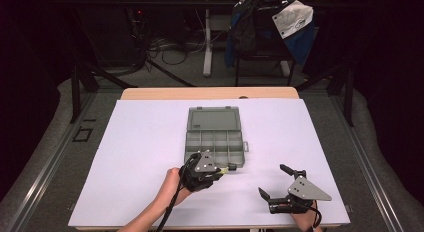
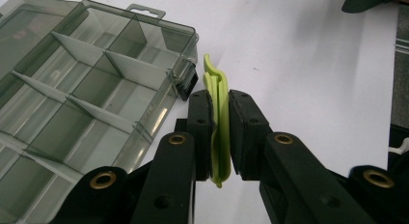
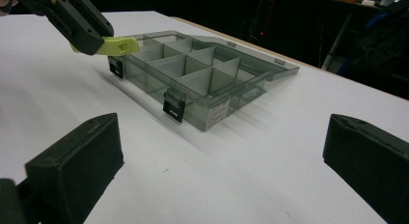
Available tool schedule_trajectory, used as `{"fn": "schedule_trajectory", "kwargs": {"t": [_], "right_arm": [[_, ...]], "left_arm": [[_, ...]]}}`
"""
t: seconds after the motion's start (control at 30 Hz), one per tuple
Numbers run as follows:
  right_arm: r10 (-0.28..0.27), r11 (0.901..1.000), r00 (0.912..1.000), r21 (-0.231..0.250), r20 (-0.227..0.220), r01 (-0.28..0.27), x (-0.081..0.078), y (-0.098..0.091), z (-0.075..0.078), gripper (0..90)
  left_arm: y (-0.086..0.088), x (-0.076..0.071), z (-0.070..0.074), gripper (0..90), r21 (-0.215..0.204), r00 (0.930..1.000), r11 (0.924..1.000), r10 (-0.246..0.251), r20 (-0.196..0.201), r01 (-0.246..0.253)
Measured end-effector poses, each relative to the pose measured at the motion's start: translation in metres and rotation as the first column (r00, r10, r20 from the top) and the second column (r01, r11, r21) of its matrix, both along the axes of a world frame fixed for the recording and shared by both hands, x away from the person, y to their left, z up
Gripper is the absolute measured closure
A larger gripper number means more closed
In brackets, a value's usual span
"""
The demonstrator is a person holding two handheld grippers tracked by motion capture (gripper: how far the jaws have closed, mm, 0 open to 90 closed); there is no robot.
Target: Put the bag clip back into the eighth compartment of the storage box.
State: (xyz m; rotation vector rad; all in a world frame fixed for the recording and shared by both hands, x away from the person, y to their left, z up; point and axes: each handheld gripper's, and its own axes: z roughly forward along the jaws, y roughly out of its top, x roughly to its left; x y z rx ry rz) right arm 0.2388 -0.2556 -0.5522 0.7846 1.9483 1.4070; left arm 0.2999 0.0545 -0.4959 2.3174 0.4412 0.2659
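Wide-spread, empty right gripper rests on the white table; left gripper pinches a flat lime-green plastic piece beside the open, smoky-grey plastic compartment box.

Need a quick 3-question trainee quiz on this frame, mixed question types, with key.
1. True or false: the left hand-held gripper is shut on the yellow-green clip.
2. The right hand-held gripper is: A) shut on the organizer box, B) open and holding nothing, C) shut on the clip.
3. Fill in: the lid of the grey organizer box is ____.

Key: 1 true; 2 B; 3 open, and the compartments that can be seen are empty.
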Motion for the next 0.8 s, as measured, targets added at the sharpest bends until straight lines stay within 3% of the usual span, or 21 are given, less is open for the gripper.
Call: {"fn": "schedule_trajectory", "kwargs": {"t": [0.8], "right_arm": [[0.005, 1.0, 1.0, 0.003, 0.001, -0.005, 0.0, 0.0, 0.0, 0.0]], "left_arm": [[-0.01, 0.013, 0.006, 80.2, -0.024, 0.9997, 0.9994, 0.025, -0.002, -0.025]]}}
